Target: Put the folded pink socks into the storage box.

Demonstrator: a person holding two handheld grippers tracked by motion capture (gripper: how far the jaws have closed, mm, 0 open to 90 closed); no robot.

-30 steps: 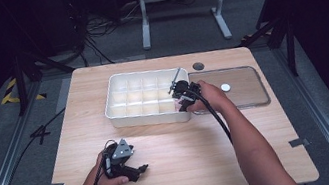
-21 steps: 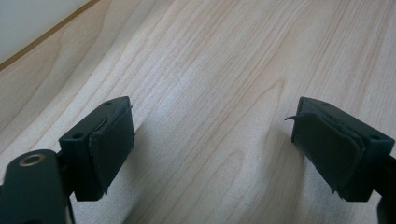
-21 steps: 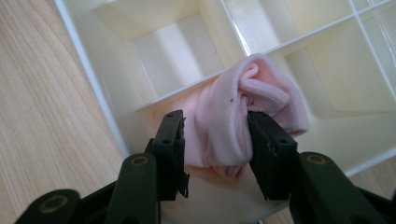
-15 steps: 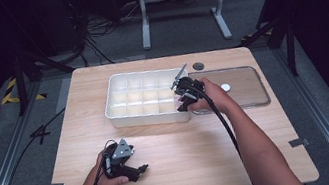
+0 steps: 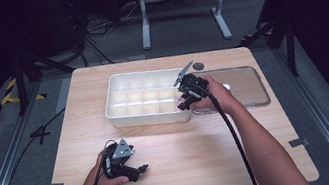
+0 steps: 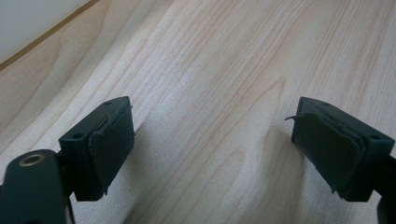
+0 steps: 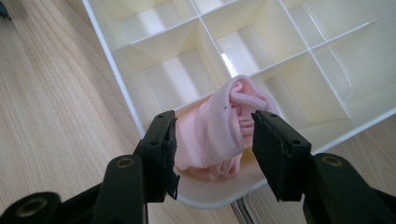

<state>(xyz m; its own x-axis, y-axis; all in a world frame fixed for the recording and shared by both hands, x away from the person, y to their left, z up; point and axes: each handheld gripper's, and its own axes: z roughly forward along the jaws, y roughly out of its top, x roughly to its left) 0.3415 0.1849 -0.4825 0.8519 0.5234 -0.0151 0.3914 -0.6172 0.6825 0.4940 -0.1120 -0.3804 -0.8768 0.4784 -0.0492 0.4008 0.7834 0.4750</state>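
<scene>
A white divided tray [image 5: 117,116] stands on the wooden table. A rolled pink cloth [image 7: 219,126] lies in its near right corner compartment [image 5: 180,104]. My right gripper [image 7: 215,140] hovers just above that compartment [image 5: 184,98]. Its jaws have just been opening and now stand on either side of the cloth, which rests in the tray. The left pad is close against the cloth and the right pad stands off it. My left gripper [image 5: 139,169] rests low over the table near the front edge, open [image 6: 212,149], with bare wood between its pads.
A clear flat lid [image 5: 245,86] lies right of the tray, under my right hand. A small dark disc [image 5: 198,66] sits behind it. The tray's other compartments [image 7: 173,79] look empty. Bare wood [image 5: 187,149] stretches between tray and front edge.
The right gripper has risen a little over the tray's corner and its jaws have spread apart from the pink cloth. The left gripper has stayed put.
</scene>
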